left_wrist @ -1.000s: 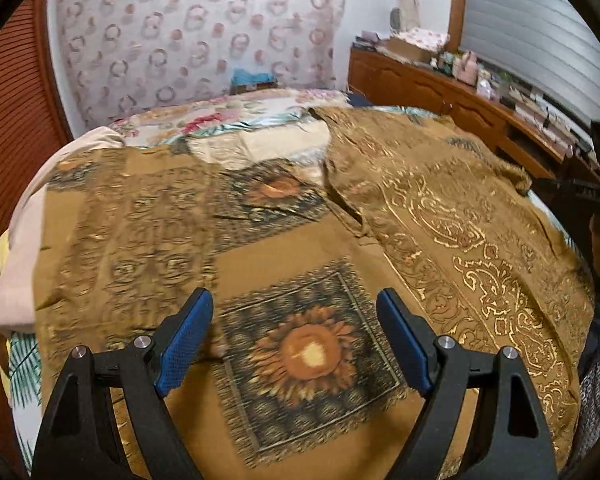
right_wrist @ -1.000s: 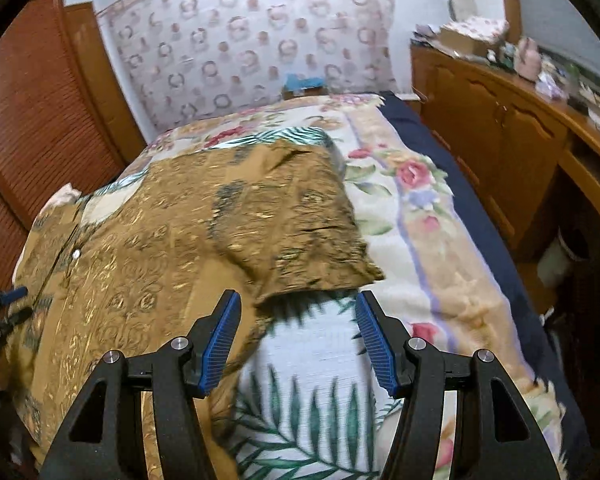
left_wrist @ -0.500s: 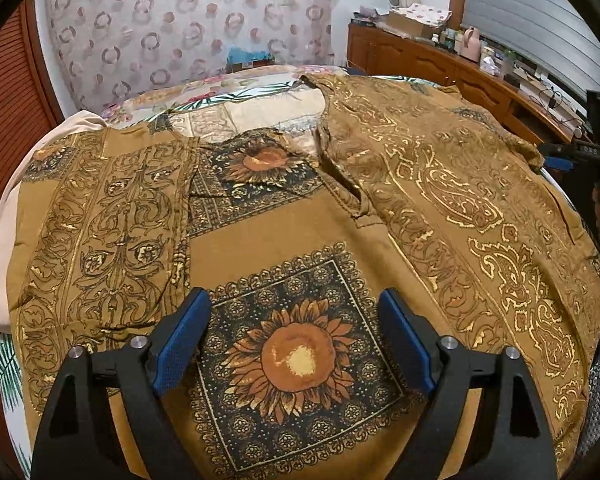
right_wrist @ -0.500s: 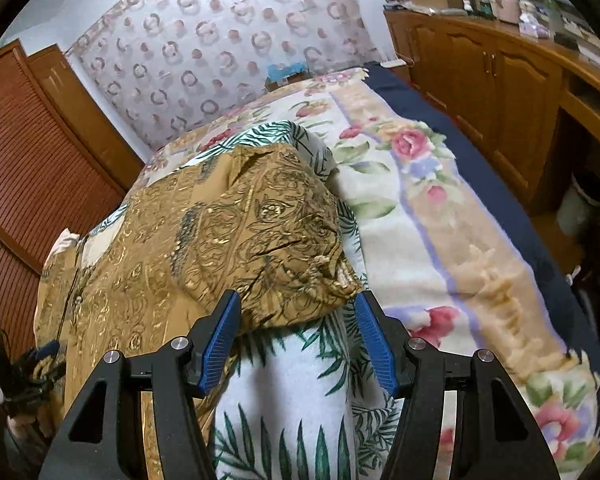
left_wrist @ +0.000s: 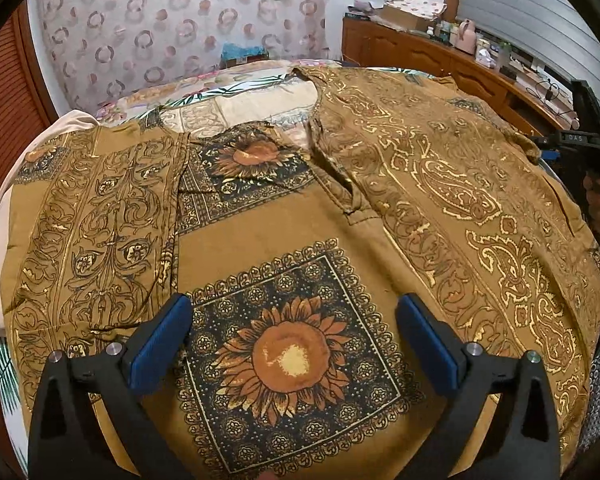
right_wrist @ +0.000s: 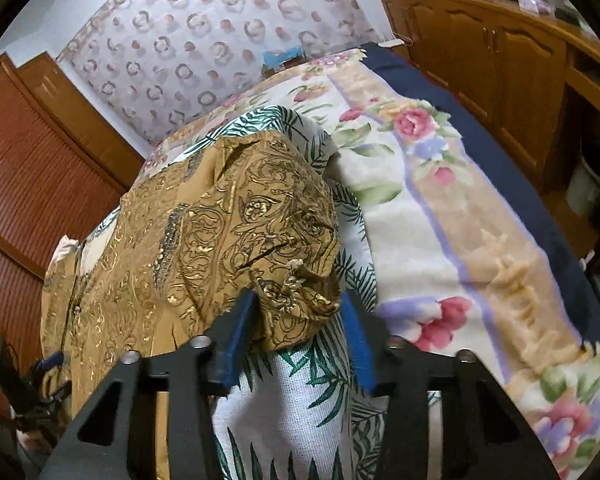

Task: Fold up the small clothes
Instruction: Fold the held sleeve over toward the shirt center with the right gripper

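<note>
I have the brown printed garment spread almost flat over the bed, and I judge the folding barely begun: the body lies open, both sleeves still out, so every fold is left to make. The cloth looks thin and woven, matte ochre with shiny gold paisley, and a dark square sunflower panel sits in the middle. Under it lies a leaf-printed sheet over a floral blanket. My left gripper hangs spread wide above the sunflower, its jaws just opened further, gripping nothing. My right gripper has been closing around the crumpled, frayed cuff of the right sleeve; the cuff sits between the pads, though I can't tell whether they pinch it yet
</note>
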